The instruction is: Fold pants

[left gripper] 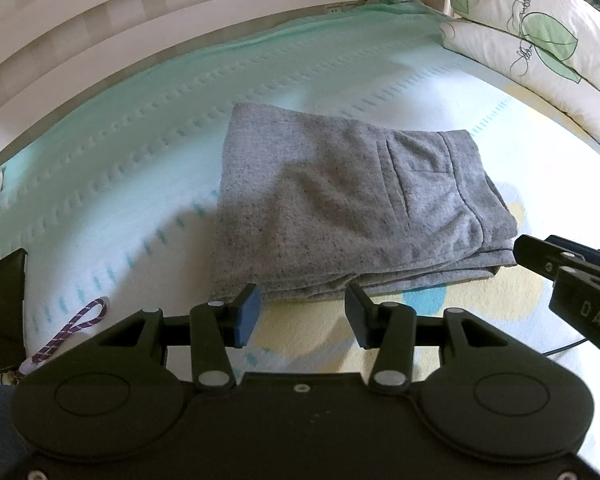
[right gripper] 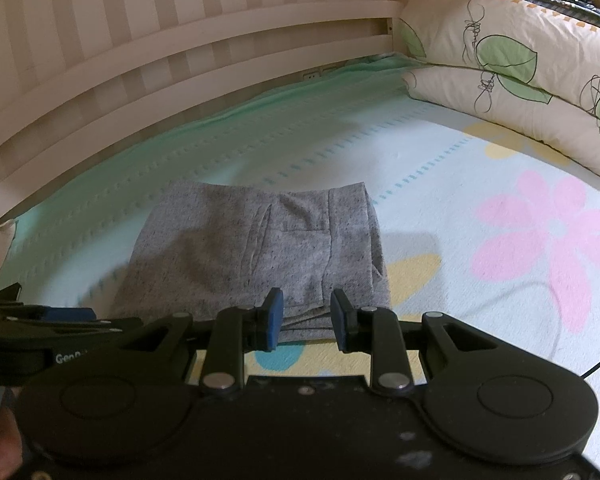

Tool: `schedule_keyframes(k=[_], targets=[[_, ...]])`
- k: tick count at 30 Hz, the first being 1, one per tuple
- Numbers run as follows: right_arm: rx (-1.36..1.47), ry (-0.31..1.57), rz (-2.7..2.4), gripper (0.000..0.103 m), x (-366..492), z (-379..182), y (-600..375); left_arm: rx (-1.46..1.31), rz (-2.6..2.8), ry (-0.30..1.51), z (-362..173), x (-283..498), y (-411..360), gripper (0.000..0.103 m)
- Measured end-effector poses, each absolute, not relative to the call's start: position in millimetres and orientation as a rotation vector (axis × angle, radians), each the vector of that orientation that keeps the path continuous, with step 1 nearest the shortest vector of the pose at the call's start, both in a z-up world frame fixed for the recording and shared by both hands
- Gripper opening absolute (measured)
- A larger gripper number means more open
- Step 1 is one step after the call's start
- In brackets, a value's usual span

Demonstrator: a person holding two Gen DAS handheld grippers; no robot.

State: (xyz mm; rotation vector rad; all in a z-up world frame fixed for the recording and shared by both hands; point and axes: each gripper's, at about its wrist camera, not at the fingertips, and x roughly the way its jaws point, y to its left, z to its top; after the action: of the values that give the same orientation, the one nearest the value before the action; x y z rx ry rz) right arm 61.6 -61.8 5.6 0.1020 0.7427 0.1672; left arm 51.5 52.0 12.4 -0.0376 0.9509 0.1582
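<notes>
Fig.: we see pants (left gripper: 340,208) folded on bed (left gripper: 120,168); left gripper (left gripper: 302,314) & right gripper (right gripper: 304,322) jaws part-open, empty. Risk: a snagged edge undoes the stack.

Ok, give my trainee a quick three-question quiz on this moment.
1. True or false: the left gripper is clamping the pants.
2. The pants lie: A) spread flat, B) folded in a stack, C) hanging off the bed rail.
3. What stands at the bed's right end?

Key: 1 false, both it and the right gripper are open and empty. 2 B. 3 the pillows.
</notes>
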Motion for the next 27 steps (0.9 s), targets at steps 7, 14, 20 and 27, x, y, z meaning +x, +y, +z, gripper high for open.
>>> schedule_keyframes(k=[7, 14, 20, 27], targets=[[0.103, 0.747, 0.166, 0.028, 61.5, 3.0, -61.4, -0.028, 0.155, 0.958, 10.6, 51.5, 51.1, 0.055], [0.109, 0.748, 0.166, 0.028, 60.2, 3.5, -64.3, -0.016, 0.152, 0.963, 9.0, 51.6, 49.9, 0.055], [0.108, 0.749, 0.165, 0.028, 60.5, 2.6, -64.4, -0.008, 0.153, 0.965, 8.2, 51.1, 50.0, 0.055], [0.111, 0.748, 0.166, 0.028, 60.3, 3.0, -64.9, -0.003, 0.146, 0.968, 9.0, 52.2, 51.8, 0.055]])
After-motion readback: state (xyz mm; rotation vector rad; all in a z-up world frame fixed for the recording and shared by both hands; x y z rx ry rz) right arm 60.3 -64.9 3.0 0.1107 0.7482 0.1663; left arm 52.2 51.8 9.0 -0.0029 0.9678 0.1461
